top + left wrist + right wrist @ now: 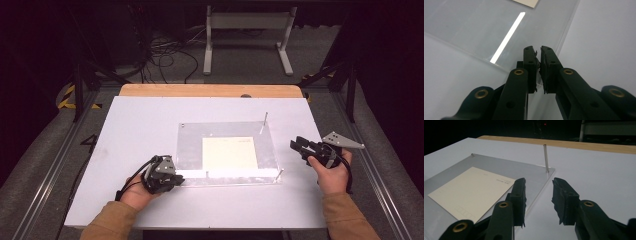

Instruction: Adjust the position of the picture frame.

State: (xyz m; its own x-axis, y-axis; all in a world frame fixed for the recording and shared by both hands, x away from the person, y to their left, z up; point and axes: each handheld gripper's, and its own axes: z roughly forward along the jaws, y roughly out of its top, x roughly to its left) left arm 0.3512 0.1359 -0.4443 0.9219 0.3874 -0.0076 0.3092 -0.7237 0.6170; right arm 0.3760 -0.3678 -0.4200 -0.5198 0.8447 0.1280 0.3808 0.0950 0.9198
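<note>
The left gripper (176, 178) is held at the near left corner of a clear plastic sheet (192, 147) on the white table (140, 125); in the left gripper view its jaws are seen almost pressed together over the sheet's edge (564, 37), though a pinch on it cannot be told; a cream card (230, 152) is seen lying flat at the sheet's middle; a thin metal post (264, 121) is seen upright at the far right corner; the right gripper (296, 145) is held just off the sheet's right edge, jaws spread, nothing between them.
</note>
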